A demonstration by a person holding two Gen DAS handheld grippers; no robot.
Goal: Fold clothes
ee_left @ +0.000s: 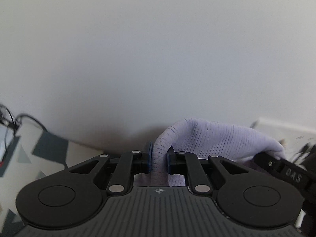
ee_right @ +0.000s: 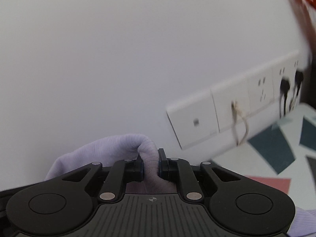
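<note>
A pale lilac ribbed garment (ee_left: 213, 138) bunches up in front of a white wall. My left gripper (ee_left: 159, 158) is shut on a fold of it, the cloth squeezed between the blue pads. The fabric stretches right to the other gripper's black body (ee_left: 286, 169) at the frame's edge. In the right wrist view, my right gripper (ee_right: 151, 165) is shut on another fold of the lilac garment (ee_right: 110, 146), which trails off to the left. A further bit of the same cloth shows at the bottom right (ee_right: 304, 223).
A white wall fills both views. A white socket strip (ee_right: 237, 106) with black plugs (ee_right: 284, 86) and a thin cord runs along it at right. A tablecloth with grey, teal and pink shapes (ee_right: 276, 158) lies below; the same cloth (ee_left: 39, 154) and black cables (ee_left: 25, 118) sit at left.
</note>
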